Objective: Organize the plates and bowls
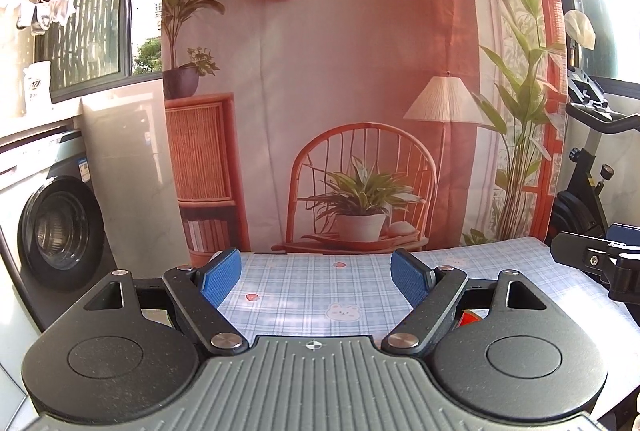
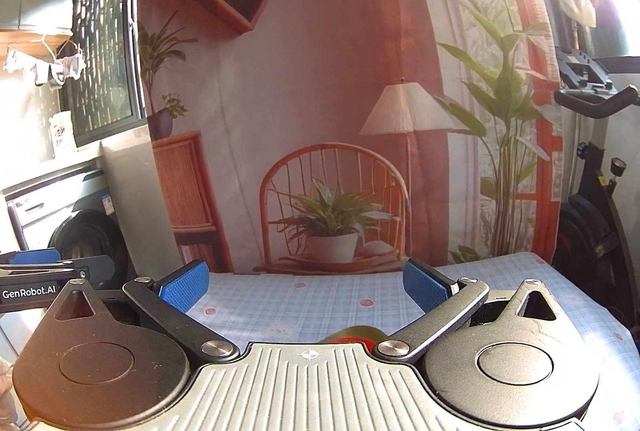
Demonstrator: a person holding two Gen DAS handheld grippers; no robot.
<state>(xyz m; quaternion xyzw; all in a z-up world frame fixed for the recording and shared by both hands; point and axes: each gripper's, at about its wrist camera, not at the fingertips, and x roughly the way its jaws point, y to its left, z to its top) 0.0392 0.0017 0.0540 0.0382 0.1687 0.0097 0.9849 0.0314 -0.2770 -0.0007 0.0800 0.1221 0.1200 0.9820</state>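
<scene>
Hovering with left claw (image 1: 316,273) and right claw (image 2: 306,285) both spread wide, gripping nothing, above the checked desk (image 1: 320,295). Waiting, probably, before reaching; glimpsing only a red-rimmed dish (image 2: 354,336) at lower center.

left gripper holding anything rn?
No: in the left wrist view the left gripper is open, with only the plaid tablecloth showing between its blue pads.

pale blue plaid tablecloth (image 1: 312,291) with pink strawberries and white bears; blue textured pads (image 2: 184,287); terracotta printed backdrop (image 1: 360,51).
</scene>
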